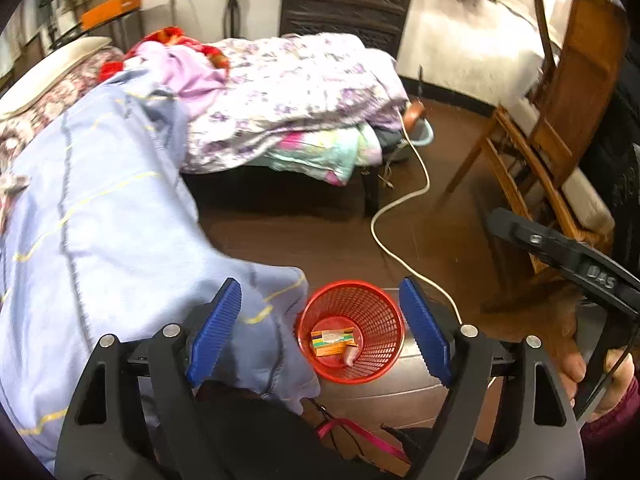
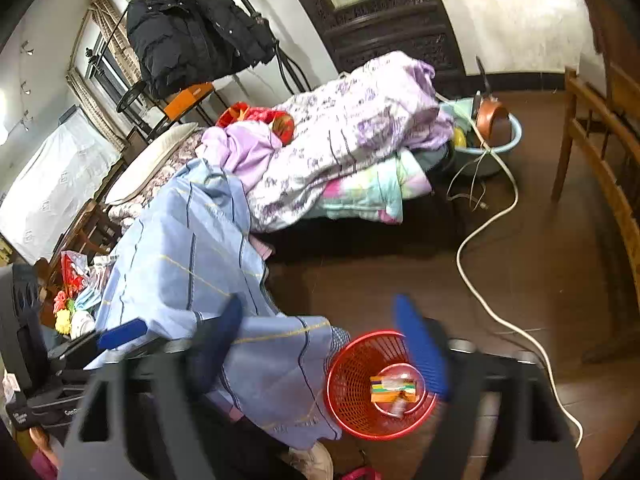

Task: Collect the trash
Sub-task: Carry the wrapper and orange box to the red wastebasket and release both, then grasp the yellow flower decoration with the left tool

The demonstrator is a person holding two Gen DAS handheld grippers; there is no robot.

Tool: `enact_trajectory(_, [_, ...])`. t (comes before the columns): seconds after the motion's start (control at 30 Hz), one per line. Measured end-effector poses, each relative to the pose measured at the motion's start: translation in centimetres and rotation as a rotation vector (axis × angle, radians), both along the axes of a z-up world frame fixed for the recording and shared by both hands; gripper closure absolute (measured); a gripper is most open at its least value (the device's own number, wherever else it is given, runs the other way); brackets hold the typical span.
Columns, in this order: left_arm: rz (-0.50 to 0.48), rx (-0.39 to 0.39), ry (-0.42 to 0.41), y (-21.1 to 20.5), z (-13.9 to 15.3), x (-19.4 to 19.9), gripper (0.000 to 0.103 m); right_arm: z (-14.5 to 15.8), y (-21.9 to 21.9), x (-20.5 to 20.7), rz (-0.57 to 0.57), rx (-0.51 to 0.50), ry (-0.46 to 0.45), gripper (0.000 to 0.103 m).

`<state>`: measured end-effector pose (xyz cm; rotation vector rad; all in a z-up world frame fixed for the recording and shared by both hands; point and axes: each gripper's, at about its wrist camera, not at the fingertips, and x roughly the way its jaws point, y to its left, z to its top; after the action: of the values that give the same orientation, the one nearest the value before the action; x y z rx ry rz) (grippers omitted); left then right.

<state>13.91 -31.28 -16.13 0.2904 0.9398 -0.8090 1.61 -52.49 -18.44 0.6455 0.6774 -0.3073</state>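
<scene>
A red mesh waste basket (image 1: 370,312) stands on the dark floor beside the bed; it also shows in the right wrist view (image 2: 352,392). Inside lie an orange and green box (image 1: 332,342) and a small pale wrapper (image 1: 351,356); the box shows in the right wrist view too (image 2: 394,390). My left gripper (image 1: 320,332) is open and empty above the basket. My right gripper (image 2: 324,356) is open and empty, blurred, its right finger over the basket's rim. The right gripper's body (image 1: 568,256) shows at the right of the left wrist view.
A light blue sheet (image 1: 100,220) hangs off the bed next to the basket. Purple floral bedding (image 1: 288,96) lies behind. A white cable (image 1: 396,208) runs across the floor. A wooden chair (image 1: 552,128) stands at right. A blue basin (image 2: 492,136) sits by the bed's far end.
</scene>
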Motion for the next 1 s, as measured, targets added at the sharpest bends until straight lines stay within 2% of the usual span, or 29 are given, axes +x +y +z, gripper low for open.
enact_trajectory(0.1, [0.036,-0.022,-0.014,2.0,0.7,0.2,0.022,1.0,0.9,0.3,0.007,0.079,-0.039,0.009])
enact_trajectory(0.2, [0.064,-0.033,-0.038,4.1,1.1,0.0,0.022,1.0,1.8,1.0,0.023,0.218,-0.056,0.008])
enact_trajectory(0.27, [0.078,-0.034,-0.053,5.2,1.3,-0.2,0.022,0.8,2.9,1.5,0.042,0.288,-0.052,0.008])
enact_trajectory(0.33, [0.105,-0.033,-0.078,7.0,1.7,-0.3,0.022,0.9,4.8,2.5,0.084,0.307,-0.024,0.008])
enact_trajectory(0.47, [0.195,-0.049,-0.099,11.5,2.0,0.3,0.019,2.0,8.7,4.2,0.141,0.267,-0.023,0.006])
enact_trajectory(0.57, [0.276,-0.078,-0.084,15.4,2.2,1.4,0.019,3.3,12.0,5.9,0.212,0.264,-0.058,0.006])
enact_trajectory(0.73, [0.430,-0.080,-0.124,22.2,2.8,3.2,0.019,5.4,17.1,8.8,0.332,0.291,-0.133,0.006])
enact_trajectory(0.83, [0.525,-0.083,-0.136,26.4,3.2,4.7,0.019,6.7,20.3,10.2,0.382,0.181,-0.132,0.006])
enact_trajectory(0.93, [0.625,-0.092,-0.149,30.7,3.8,6.7,0.018,7.2,23.3,10.7,0.437,0.030,-0.137,0.006])
enact_trajectory(1.0, [0.672,-0.113,-0.132,33.2,4.2,8.2,0.017,7.2,24.6,10.7,0.459,-0.032,-0.136,0.006])
